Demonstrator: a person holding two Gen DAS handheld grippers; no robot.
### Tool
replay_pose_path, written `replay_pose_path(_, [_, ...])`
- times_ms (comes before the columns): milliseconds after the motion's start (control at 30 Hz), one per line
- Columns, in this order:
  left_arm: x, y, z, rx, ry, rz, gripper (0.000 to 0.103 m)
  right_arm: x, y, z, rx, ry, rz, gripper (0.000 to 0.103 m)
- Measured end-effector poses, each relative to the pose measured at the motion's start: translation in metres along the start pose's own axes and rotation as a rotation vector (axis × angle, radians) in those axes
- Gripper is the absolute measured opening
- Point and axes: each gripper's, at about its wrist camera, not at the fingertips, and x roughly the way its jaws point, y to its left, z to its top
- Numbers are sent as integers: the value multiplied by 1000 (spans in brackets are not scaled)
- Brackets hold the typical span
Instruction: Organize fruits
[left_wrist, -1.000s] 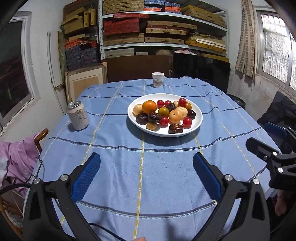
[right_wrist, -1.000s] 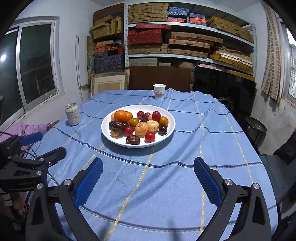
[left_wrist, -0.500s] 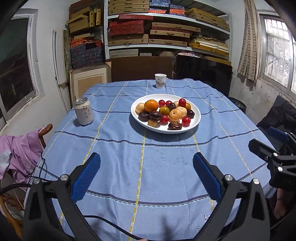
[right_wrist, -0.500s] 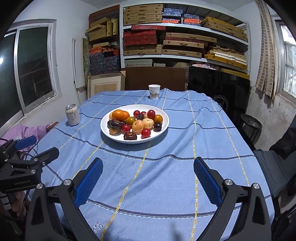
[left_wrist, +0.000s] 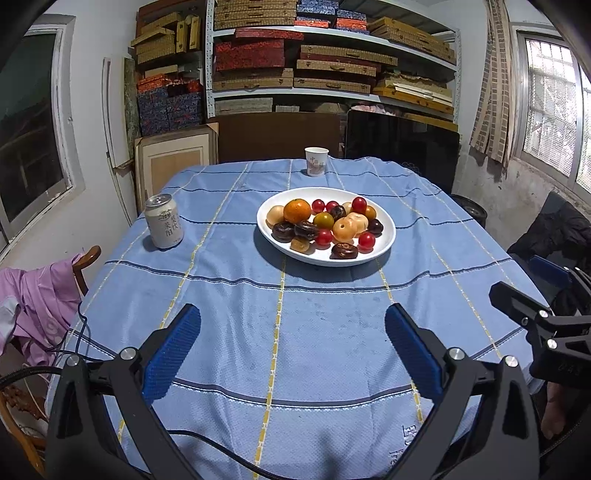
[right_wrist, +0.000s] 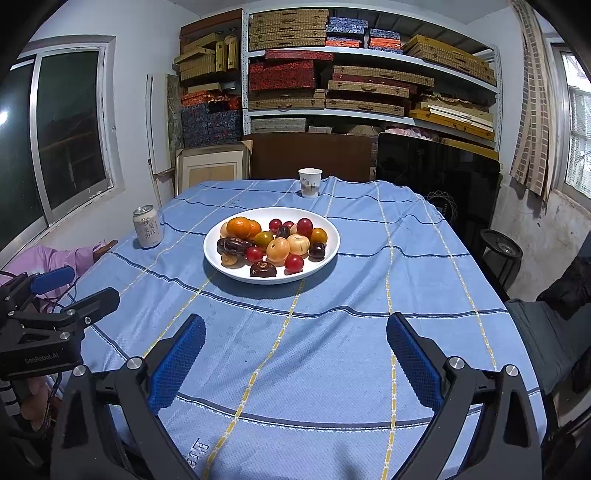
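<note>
Fruits (left_wrist: 325, 228) fill one white oval plate (left_wrist: 384, 246) mid-table on the blue cloth (left_wrist: 303, 332), its long axis running left to right. One can (left_wrist: 163, 221) stands left of it, one paper cup (left_wrist: 316, 161) behind. Left gripper (left_wrist: 291, 343) and right gripper (right_wrist: 295, 350) hover near the front edge, jaws wide, empty.

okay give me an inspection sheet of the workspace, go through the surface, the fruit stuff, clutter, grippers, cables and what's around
Surface: table under a blue checked tablecloth.
Job's things: white plate heaped with mixed fruit, including an orange; no fruit off the plate.
Clutter: drink can left of the plate; paper cup at the far edge.
Grippers: left gripper and right gripper both open, empty, short of the plate.
Cables: black cable at the table's left edge.
Surroundings: shelves of boxes, windows on both sides.
</note>
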Motion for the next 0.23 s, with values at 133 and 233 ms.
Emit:
replay_pose_path(133, [1, 1, -1, -10, 4, -30, 98, 1, 1, -1, 10, 6, 1, 99])
replay_pose_path(233, [3, 1, -2, -14, 8, -28, 98, 2, 0, -3, 14, 9, -1, 99])
